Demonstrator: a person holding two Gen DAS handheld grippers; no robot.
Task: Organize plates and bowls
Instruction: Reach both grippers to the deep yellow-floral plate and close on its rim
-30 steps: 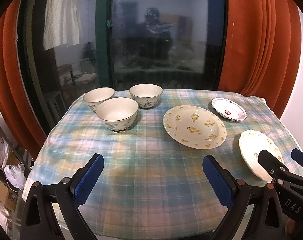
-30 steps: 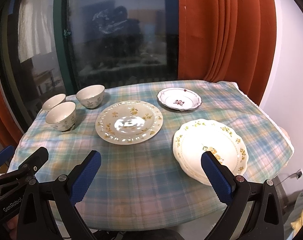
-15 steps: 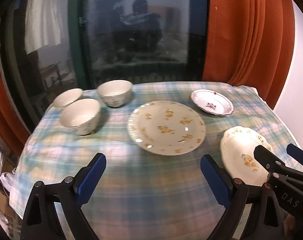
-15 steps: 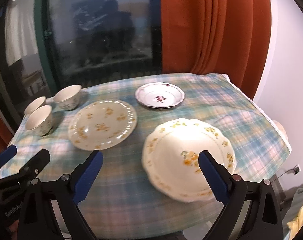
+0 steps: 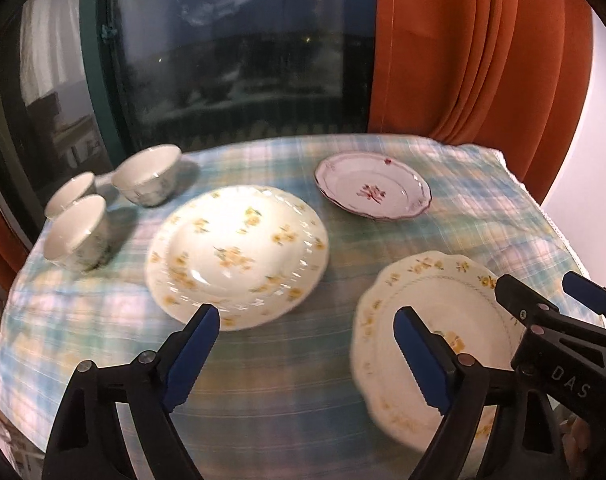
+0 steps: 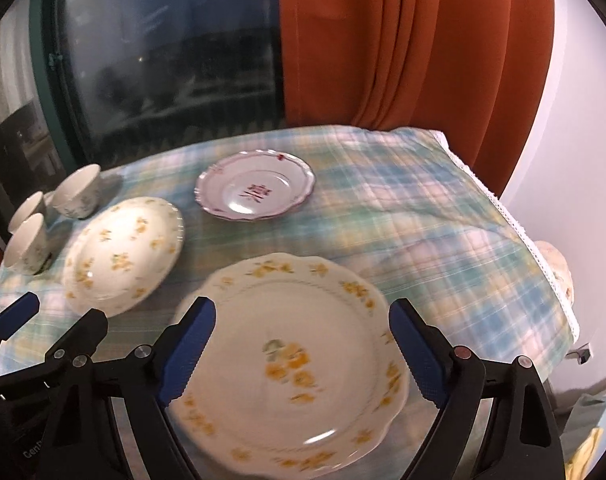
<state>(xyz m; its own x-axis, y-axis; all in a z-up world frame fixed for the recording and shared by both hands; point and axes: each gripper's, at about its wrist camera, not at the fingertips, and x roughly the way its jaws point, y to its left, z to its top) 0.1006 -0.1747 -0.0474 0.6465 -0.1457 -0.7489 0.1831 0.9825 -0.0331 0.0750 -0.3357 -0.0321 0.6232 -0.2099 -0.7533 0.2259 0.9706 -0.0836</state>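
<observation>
So, going left to right across the checked tablecloth (image 5: 287,380): we've got three little bowls (image 5: 77,234) bunched at the far left, nearly touching each other, then the round yellow-flowered plate (image 5: 239,254) in the middle, the small red-motif plate (image 5: 373,194) behind it towards the window, and the scalloped yellow plate (image 6: 291,364) nearest us on the right.

Our left gripper (image 5: 307,354) hangs over bare cloth between the two yellow plates, jaws wide with nothing in them. They've just been closing a bit but there's still loads of gap. Our right gripper (image 6: 301,354) sits right over the scalloped plate, also wide, also just narrowing a little, pads not touching the plate as far as we can tell.

Handling-wise, we'd guess it's all glazed ceramic: stiff, slick, chips if you knock it. The plates lie flat on soft cloth, so we reckon the only real hold is the rim, one pad under the lip and one on top. Bowls look lighter, and pinching one wall should do.
</observation>
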